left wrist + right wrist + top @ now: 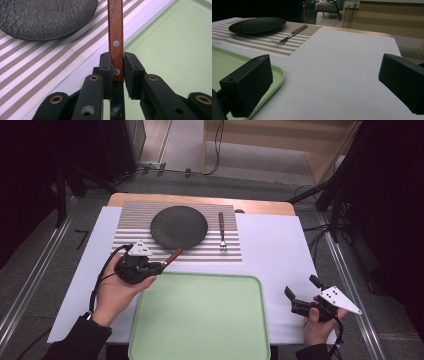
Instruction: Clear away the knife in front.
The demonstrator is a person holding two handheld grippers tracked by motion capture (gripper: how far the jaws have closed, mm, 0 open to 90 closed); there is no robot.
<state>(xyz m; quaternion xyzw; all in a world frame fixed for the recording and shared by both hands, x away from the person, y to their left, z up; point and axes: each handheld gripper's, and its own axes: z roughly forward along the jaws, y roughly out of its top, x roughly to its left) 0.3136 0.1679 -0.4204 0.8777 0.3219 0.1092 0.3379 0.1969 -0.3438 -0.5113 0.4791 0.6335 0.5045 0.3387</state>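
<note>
1. The left gripper (161, 265) has its jaws nipped in tight on a wooden-handled utensil (173, 256), gripping it near the butt end of the handle. It looks like a knife, but the working end is out of sight.

2. Where is it? Over the near edge of the striped placemat (131, 218), just in front of the dark plate (179, 226), the handle pointing up toward the plate's rim. Just below the gripper lies the green tray (200, 320).

3. My read of the step: a place setting is in progress, with the fork (221, 232) already lying to the right of the plate, so this piece is being carried either to the mat or to the tray. I can't say which.

4. Next move calls for a level handle, a gentle lowering, and keeping clear of the plate rim before the jaws let go.

5. The right gripper (301, 293) sits wide open on the white sheet (270, 245), holding nothing.

6. The left gripper view gives what the high view cannot: two rivets in the handle (115, 40) and the pads (131, 65) pressed flat on both sides.

7. The right gripper view shows the fork's tines from low down.
</note>
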